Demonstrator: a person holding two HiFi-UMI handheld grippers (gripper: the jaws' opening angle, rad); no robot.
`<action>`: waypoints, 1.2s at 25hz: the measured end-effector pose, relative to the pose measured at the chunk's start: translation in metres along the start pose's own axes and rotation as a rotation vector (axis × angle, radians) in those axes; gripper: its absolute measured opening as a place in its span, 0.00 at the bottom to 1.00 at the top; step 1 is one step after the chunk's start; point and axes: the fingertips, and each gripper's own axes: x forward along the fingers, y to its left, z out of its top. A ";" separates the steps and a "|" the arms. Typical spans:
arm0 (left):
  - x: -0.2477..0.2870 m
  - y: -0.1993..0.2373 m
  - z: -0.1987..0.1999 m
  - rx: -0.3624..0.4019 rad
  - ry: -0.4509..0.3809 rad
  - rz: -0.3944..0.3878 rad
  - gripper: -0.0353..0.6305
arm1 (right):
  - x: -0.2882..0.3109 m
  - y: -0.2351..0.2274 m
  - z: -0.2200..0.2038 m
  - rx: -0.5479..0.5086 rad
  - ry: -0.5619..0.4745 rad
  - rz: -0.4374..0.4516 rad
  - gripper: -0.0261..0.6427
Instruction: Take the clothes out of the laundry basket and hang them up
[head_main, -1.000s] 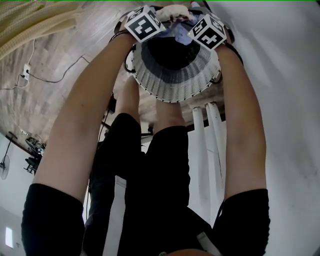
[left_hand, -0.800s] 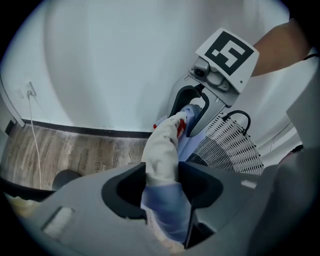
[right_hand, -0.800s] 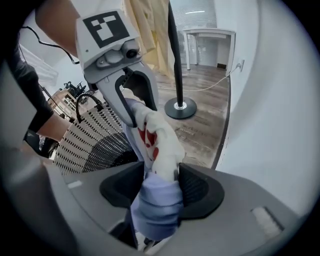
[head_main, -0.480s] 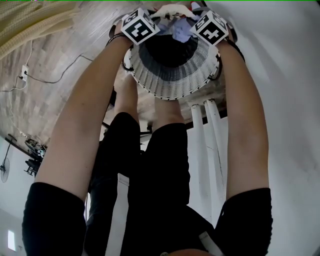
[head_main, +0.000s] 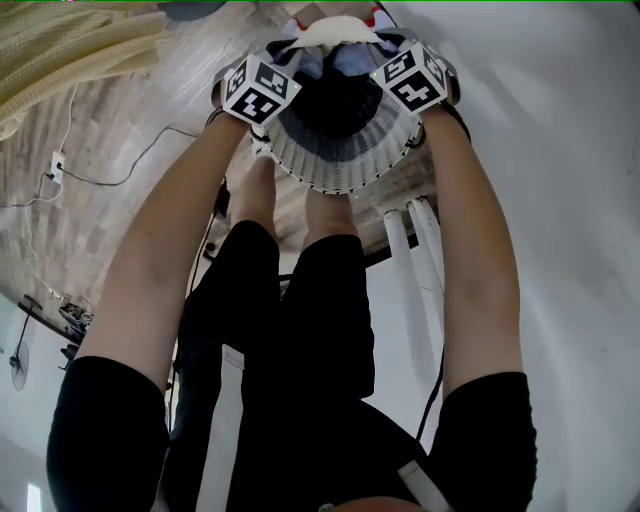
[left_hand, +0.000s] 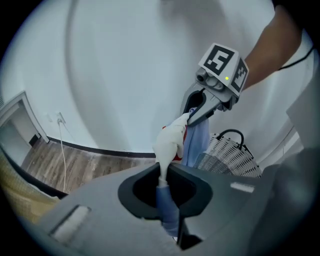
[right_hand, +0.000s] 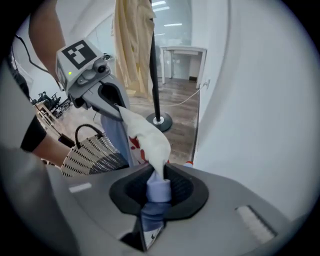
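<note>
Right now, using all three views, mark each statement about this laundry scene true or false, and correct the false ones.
1. Both grippers grip the same garment. True: the left gripper and the right gripper are each shut on the garment. The right one's jaws have just been closing on it.
2. The garment is plain black. False: it is white and light blue, with some red.
3. The basket is solid red plastic. False: the woven laundry basket is pale with dark bands and a dark handle.
4. In the right gripper view, a cream cloth hangs by a black pole. True: the cream cloth hangs beside the black pole.
</note>
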 end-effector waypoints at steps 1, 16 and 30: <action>-0.010 0.000 0.006 -0.018 -0.025 0.011 0.08 | -0.011 0.001 0.008 0.011 -0.032 -0.038 0.11; -0.240 -0.018 0.135 -0.057 -0.455 0.083 0.07 | -0.244 0.063 0.159 0.084 -0.474 -0.465 0.11; -0.521 -0.066 0.224 -0.098 -0.770 0.238 0.08 | -0.491 0.194 0.309 -0.048 -0.886 -0.545 0.11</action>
